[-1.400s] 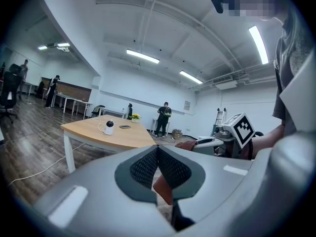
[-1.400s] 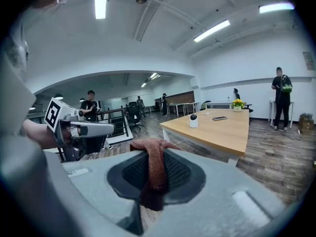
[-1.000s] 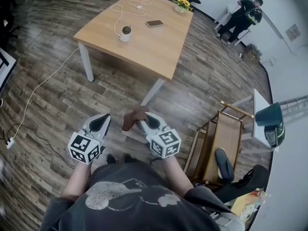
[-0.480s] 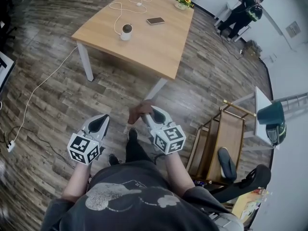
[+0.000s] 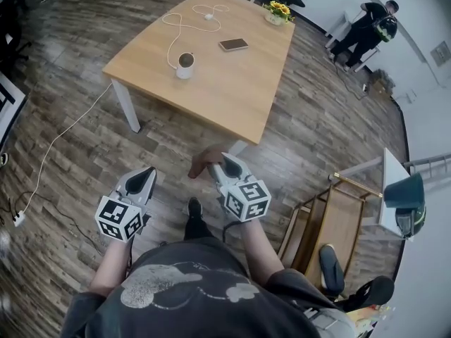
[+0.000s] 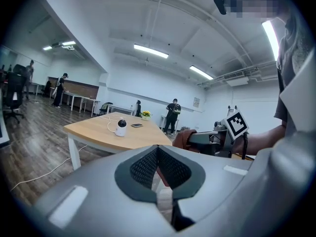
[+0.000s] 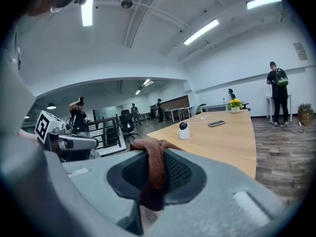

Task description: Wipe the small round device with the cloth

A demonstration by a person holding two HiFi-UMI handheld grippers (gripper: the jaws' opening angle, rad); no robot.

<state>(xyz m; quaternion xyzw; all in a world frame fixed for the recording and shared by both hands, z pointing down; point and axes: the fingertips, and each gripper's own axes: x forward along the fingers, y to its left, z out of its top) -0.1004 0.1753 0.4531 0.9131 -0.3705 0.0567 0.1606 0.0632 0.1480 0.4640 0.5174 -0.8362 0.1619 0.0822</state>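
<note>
The person has stepped closer to the table (image 5: 232, 90) in the last second, and both grippers have come nearer to its near edge. The left gripper (image 5: 144, 177) hangs over the floor, short of that edge, its jaws pressed together with nothing between them. The small round device (image 5: 184, 65) stands on the table near its left edge, with a white cable (image 5: 173, 27) trailing toward the far end. The right gripper (image 5: 215, 166), just short of the table's near corner, is clamped on the brown cloth (image 5: 203, 162), which bunches past its tips. To wipe well, the person likely needs to close in further. The loose fold of cloth should lead, and the free gripper can steady the light device so it does not slide.
</note>
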